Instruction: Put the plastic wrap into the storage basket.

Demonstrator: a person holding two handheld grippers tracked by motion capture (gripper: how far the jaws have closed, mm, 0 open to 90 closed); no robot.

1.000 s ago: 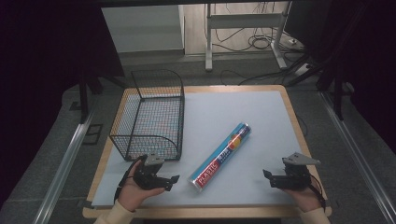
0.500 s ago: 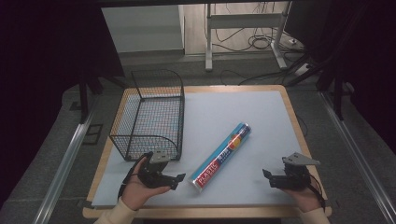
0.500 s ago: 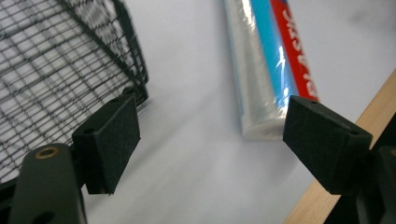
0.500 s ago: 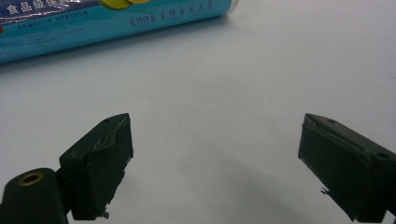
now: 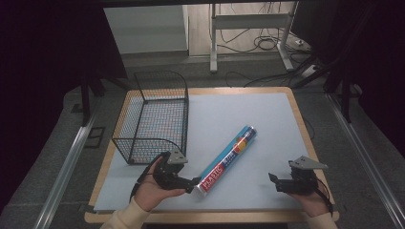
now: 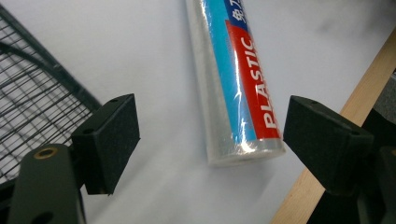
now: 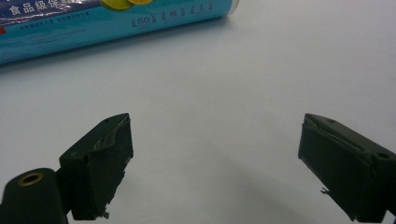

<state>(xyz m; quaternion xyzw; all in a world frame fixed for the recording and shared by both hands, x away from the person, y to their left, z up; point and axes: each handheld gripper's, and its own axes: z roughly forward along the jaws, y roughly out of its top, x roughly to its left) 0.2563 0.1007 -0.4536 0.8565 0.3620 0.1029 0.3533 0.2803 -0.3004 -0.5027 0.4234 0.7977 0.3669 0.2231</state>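
Left tongs (image 5: 191, 183) nearer one roll (image 5: 228, 158), spread; right tongs (image 5: 273, 180) spread; one basket (image 5: 154, 117), seemingly empty.

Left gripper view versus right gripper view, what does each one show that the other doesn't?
Left gripper view alone: the wire basket, the table's wooden edge, and the roll's red end printed PLASTIC. Right gripper view alone: the roll's far blue end with small print and yellow fruit shapes. Shared: the plastic wrap roll lying on the pale mat, and each view's own gripper, left gripper and right gripper, with jaws spread open.
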